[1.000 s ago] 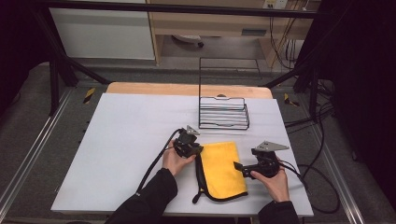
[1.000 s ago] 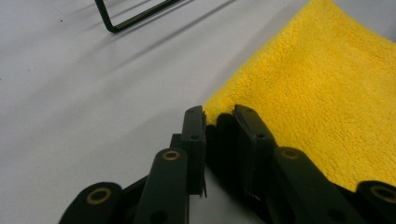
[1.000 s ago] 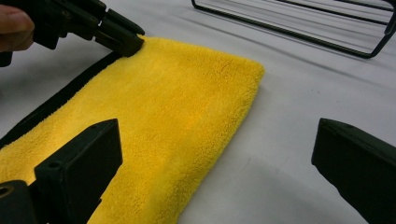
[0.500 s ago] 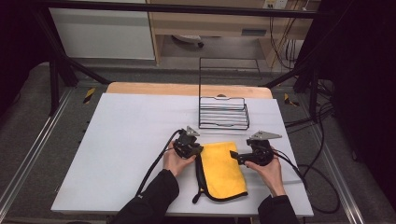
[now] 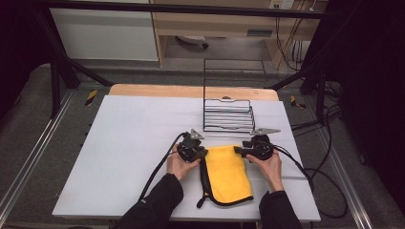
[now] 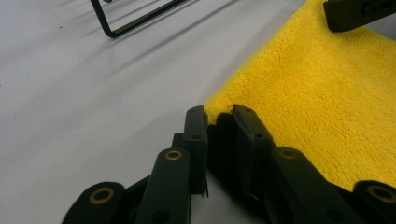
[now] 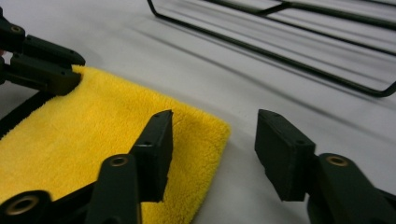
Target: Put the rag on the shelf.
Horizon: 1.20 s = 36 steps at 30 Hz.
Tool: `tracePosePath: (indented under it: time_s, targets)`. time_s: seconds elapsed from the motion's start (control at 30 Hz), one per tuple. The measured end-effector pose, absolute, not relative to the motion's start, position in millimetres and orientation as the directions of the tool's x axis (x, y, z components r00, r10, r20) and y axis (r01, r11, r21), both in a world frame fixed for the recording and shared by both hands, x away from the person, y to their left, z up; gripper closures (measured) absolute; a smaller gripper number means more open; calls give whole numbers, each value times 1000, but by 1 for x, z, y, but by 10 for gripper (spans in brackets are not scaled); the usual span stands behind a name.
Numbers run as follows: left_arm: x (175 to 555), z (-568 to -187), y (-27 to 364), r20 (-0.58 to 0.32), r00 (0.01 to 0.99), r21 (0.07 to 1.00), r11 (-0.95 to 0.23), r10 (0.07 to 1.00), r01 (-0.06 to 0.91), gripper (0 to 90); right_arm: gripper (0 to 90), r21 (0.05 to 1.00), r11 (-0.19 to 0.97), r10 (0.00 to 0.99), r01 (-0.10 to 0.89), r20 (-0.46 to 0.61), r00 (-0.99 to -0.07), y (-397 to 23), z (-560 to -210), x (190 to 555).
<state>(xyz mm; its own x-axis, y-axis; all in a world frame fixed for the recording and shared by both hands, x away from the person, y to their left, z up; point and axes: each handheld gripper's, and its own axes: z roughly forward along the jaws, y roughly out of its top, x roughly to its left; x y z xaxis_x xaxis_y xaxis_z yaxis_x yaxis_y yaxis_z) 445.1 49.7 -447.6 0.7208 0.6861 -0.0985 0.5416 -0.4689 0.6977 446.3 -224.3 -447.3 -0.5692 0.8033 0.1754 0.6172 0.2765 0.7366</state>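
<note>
A folded yellow cloth (image 5: 229, 176) with a black edge lies on the white table (image 5: 129, 143) in front of the person. My left gripper (image 5: 199, 151) sits at the cloth's far left corner. In the left gripper view the left gripper (image 6: 219, 114) is shut on that corner of the cloth (image 6: 327, 93). My right gripper (image 5: 241, 151) is at the far right corner. In the right gripper view the right gripper (image 7: 215, 123) has its jaws apart on either side of that corner of the cloth (image 7: 93, 126). They have just been closing and the pads do not press on it.
A black wire rack (image 5: 228, 117) stands just beyond the cloth, close to both grippers; its base wires show as the rack (image 7: 289, 51) and the rack (image 6: 135, 21). Bare table stretches to the left. Cables trail from both grippers toward the table's edges.
The right hand has moved away from the person and a little left, up to the cloth's far right corner, and its jaws have narrowed. The left hand and the cloth have stayed put.
</note>
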Motion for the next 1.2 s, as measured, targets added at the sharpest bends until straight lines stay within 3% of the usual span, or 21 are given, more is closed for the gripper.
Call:
tracePosePath:
  time_s: [0.57, 0.83, 1.2]
  targets:
    - [446, -448, 50, -107, 720, 698, -463, 686, 545, 755, 822, 691, 238, 781, 683, 282, -558, -223, -454, 446]
    - [448, -446, 56, -171, 709, 701, -422, 684, 575, 781, 844, 711, 237, 790, 662, 256, -557, -223, -448, 441]
    - [441, -435, 62, -182, 711, 746, -376, 679, 549, 789, 844, 762, 209, 782, 613, 246, -572, -225, -430, 429]
